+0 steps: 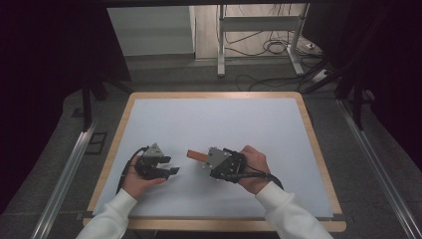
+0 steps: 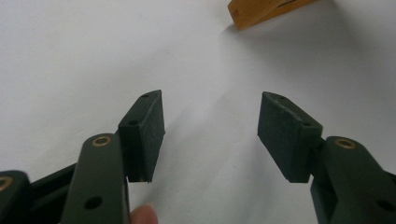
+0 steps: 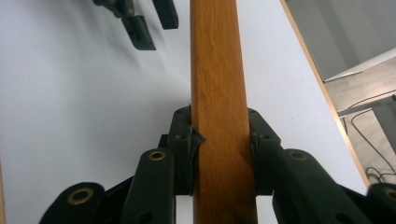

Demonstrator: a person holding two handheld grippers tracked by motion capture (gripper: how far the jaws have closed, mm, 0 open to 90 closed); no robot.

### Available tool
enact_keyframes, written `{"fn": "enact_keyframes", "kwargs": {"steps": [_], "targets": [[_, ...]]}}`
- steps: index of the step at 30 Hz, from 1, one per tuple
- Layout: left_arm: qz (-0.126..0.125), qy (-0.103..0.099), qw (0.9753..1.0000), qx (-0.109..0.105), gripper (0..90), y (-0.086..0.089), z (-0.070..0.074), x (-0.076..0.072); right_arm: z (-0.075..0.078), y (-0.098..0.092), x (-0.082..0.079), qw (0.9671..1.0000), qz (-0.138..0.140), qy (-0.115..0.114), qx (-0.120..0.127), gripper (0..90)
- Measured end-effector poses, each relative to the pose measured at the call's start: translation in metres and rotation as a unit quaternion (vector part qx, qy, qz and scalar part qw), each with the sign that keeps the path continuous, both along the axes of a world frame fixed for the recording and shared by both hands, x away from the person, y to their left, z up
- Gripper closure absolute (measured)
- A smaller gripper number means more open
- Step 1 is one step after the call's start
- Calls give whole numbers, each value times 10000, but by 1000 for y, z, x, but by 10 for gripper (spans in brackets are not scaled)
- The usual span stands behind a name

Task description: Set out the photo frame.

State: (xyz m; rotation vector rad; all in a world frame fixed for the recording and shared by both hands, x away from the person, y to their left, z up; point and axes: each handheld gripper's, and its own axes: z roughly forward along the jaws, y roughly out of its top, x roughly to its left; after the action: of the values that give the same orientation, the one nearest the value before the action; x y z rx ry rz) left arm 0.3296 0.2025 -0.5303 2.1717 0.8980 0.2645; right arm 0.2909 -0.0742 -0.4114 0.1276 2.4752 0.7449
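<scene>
Step in hand, as judged: a flat brown wooden bar (image 3: 217, 116) was being held off or just above the white tabletop (image 1: 249, 124) by the right claw (image 1: 205, 160), apparently for a hand-over or a placing. The right claw was clenched on the bar, its jaws pressed to the bar's two long sides as recorded in the right gripper view. The bar's free end (image 1: 195, 155) projected toward 9 o'clock, at the tabletop's near centre, pointing at the left claw (image 1: 173, 165). The left claw was released, jaws spread wide with nothing between them; the bar's end (image 2: 261, 11) was noted ahead of it, near but apart.

Next move, as judged: the left claw would need to be advanced toward 3 o'clock and closed squarely across the bar's free end, before the right grip was eased.

Bar appearance: warm orange-brown wood, lengthwise grain, smooth varnished face, straight edges, squared end. Whether it touched the tabletop could not be told.
</scene>
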Motion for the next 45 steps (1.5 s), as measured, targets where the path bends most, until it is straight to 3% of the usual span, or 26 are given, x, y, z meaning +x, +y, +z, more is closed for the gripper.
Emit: {"fn": "enact_keyframes", "kwargs": {"steps": [5,13,32,45], "targets": [[1,-9,10000,-4,407,0,0,0,1,-2,8,9995,-124,186,232,644],[0,-43,10000,-23,403,1,1,0,5,-4,22,9981,-366,260,419,620],[129,-170,9997,-137,382,3,5,-2,2,-15,60,9919,-965,314,769,504],[127,-183,9997,-135,377,4,5,-2,-1,-15,77,9883,-1153,378,921,452]]}}
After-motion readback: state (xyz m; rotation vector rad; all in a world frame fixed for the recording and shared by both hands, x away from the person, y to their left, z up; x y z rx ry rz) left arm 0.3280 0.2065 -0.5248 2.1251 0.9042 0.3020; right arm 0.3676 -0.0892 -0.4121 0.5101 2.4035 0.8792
